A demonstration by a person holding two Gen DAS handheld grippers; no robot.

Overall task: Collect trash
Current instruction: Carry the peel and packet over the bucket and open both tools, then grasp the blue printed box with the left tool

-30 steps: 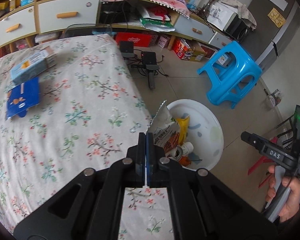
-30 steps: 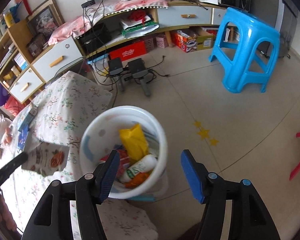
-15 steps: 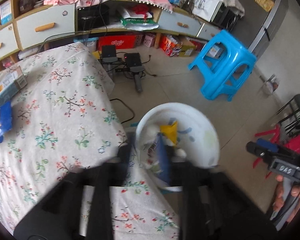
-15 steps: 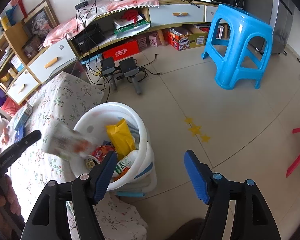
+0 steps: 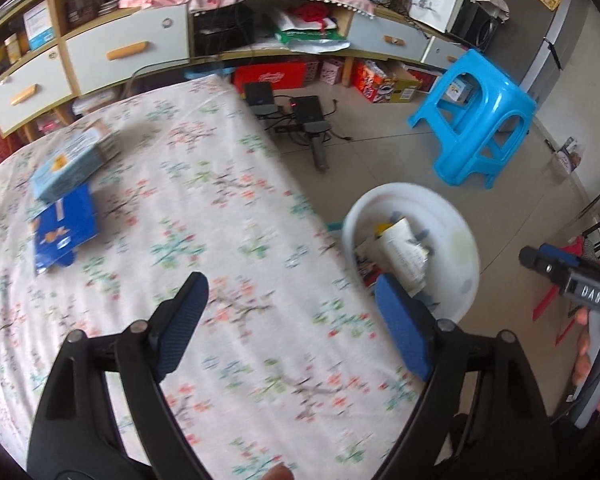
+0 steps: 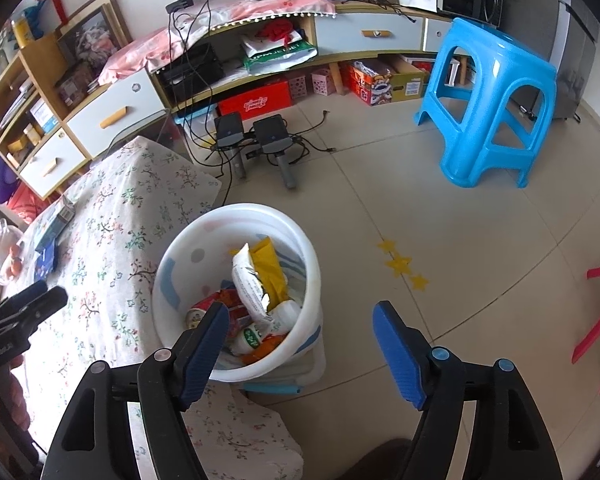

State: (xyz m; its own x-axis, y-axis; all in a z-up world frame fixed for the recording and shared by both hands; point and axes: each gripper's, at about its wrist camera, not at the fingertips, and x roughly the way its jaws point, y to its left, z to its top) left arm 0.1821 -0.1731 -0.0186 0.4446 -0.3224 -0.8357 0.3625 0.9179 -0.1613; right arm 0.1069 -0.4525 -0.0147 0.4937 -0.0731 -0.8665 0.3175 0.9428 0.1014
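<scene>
Leftmost, a blue packet point(image 5: 66, 226) and a pale blue box point(image 5: 74, 162) are seen lying on the flowered desk point(image 5: 204, 200), touching each other. Nearer, the left gripper point(image 5: 288, 320) is held over the cloth, its jaws opening with nothing between them. Beside the desk's edge, a white bin point(image 6: 236, 292) is set on the floor, with a torn white wrapper point(image 6: 250, 280) lying on top of the trash inside. Further right, the right gripper point(image 6: 300, 344) is held above the bin, its jaws opening and empty.

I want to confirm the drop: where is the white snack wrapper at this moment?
The white snack wrapper lies inside the white bucket on the floor beside the table, against a yellow bag, in both views.
</scene>
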